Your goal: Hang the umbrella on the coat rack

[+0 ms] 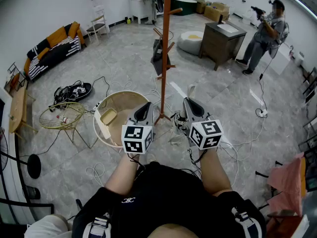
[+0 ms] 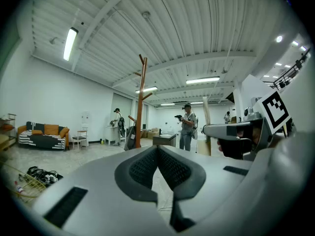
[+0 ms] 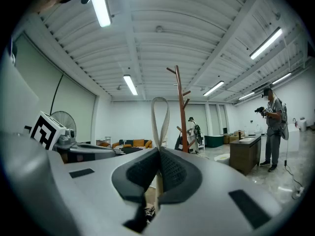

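Note:
The tall orange-brown coat rack (image 1: 164,48) stands on the floor straight ahead of both grippers; it also shows in the left gripper view (image 2: 141,102) and the right gripper view (image 3: 179,109). My right gripper (image 1: 190,104) is shut on the umbrella's pale strap loop (image 3: 160,116), which sticks up above the jaws (image 1: 191,90). The umbrella (image 1: 177,125) hangs beneath that gripper and is mostly hidden by it. My left gripper (image 1: 145,111) is beside it on the left, shut with nothing in it. Both grippers are short of the rack's pole.
A dark bag (image 1: 159,54) hangs low on the rack. A round wooden table (image 1: 119,114) and a wire basket (image 1: 62,115) are at the left. A brown cabinet (image 1: 220,38) and a person (image 1: 265,33) are at the far right. Cables (image 1: 247,143) trail over the floor.

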Demonstrator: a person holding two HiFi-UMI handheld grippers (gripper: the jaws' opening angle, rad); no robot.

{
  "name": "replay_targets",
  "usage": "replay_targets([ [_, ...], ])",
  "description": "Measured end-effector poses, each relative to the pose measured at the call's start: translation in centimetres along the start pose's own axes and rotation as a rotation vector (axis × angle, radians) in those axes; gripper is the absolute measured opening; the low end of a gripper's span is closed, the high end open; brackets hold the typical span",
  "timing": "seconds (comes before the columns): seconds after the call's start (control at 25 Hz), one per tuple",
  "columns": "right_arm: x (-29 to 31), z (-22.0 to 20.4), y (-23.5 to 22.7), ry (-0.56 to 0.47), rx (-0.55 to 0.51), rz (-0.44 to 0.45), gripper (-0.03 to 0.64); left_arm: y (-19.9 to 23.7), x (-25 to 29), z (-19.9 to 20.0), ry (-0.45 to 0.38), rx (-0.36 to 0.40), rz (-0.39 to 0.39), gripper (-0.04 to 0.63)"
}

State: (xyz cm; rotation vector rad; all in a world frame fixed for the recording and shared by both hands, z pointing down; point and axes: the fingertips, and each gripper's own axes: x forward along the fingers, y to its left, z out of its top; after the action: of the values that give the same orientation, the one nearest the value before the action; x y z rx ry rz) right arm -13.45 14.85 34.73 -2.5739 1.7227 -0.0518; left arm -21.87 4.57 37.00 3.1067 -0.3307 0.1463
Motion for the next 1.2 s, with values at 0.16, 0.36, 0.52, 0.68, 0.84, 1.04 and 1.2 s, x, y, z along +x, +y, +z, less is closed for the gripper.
replay_targets([
  [0.16, -0.8, 0.2, -0.3, -0.001, -0.004, 0.007, 0.014, -1.2, -0.1, 0.2, -0.004, 0.003, -0.001, 0.017],
  [0.36, -1.1, 0.7, -0.8, -0.012, 0.000, 0.002, 0.014, -1.6, -0.2, 0.5, -0.007, 0.006, 0.002, 0.017],
  [0.52, -1.6, 0.8, -1.1, -0.024, 0.007, 0.001, 0.014, -2.3, -0.2, 0.4, -0.007, 0.015, 0.002, 0.017],
  [0.68, -1.8, 0.4, -1.4, -0.017, 0.005, 0.004, 0.014, -2.7, 0.0, 0.2, -0.002, 0.018, -0.003, 0.017],
  [0.84, -1.9, 0.3, -1.7, -0.009, 0.001, 0.014, 0.014, -3.3, 0.3, 0.3, -0.002, 0.017, -0.002, 0.017],
  [1.04, -1.7, 0.1, -2.4, 0.000, -0.005, 0.022, 0.014, -3.7, 0.8, 0.0, 0.002, 0.013, -0.001, 0.017],
  [1.2, 0.3, -0.3, -3.4, 0.010, -0.008, 0.035, 0.014, -2.4, 2.8, -0.4, 0.012, 0.003, 0.012, 0.017],
])
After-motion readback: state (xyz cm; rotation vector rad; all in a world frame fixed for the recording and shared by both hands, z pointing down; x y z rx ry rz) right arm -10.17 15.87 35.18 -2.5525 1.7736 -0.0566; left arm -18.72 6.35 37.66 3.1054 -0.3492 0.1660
